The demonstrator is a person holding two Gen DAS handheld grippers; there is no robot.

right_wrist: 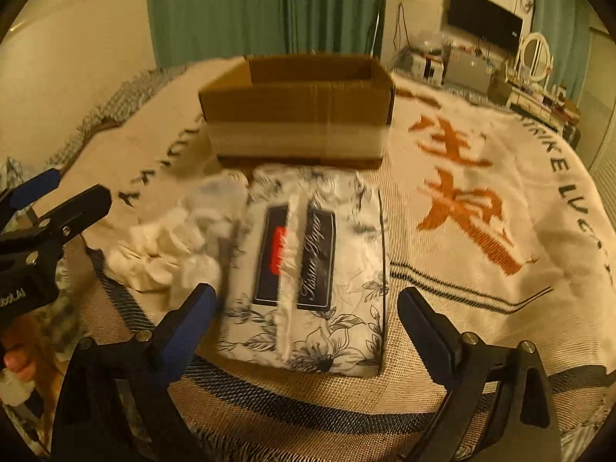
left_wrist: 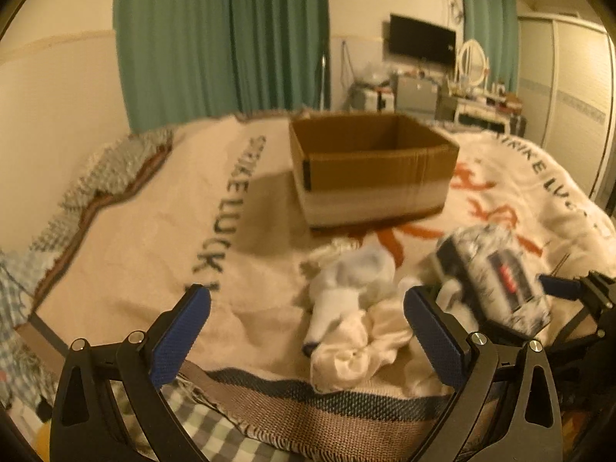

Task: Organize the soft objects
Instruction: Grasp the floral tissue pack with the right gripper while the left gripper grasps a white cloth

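Observation:
An open cardboard box (left_wrist: 369, 165) stands on the cream blanket; it also shows in the right wrist view (right_wrist: 300, 115). A floral tissue pack (right_wrist: 308, 269) lies in front of it, also seen in the left wrist view (left_wrist: 496, 277). White socks and a cream cloth (left_wrist: 354, 315) lie crumpled left of the pack, also in the right wrist view (right_wrist: 173, 242). My left gripper (left_wrist: 308, 331) is open above the cloth pile. My right gripper (right_wrist: 308, 331) is open and straddles the near end of the tissue pack.
The blanket (right_wrist: 481, 269) with orange characters covers the bed. A checked sheet (left_wrist: 200, 423) shows at the near edge. Green curtains (left_wrist: 223, 38), a TV (left_wrist: 421, 40) and a dresser with mirror (left_wrist: 473, 77) stand beyond the bed.

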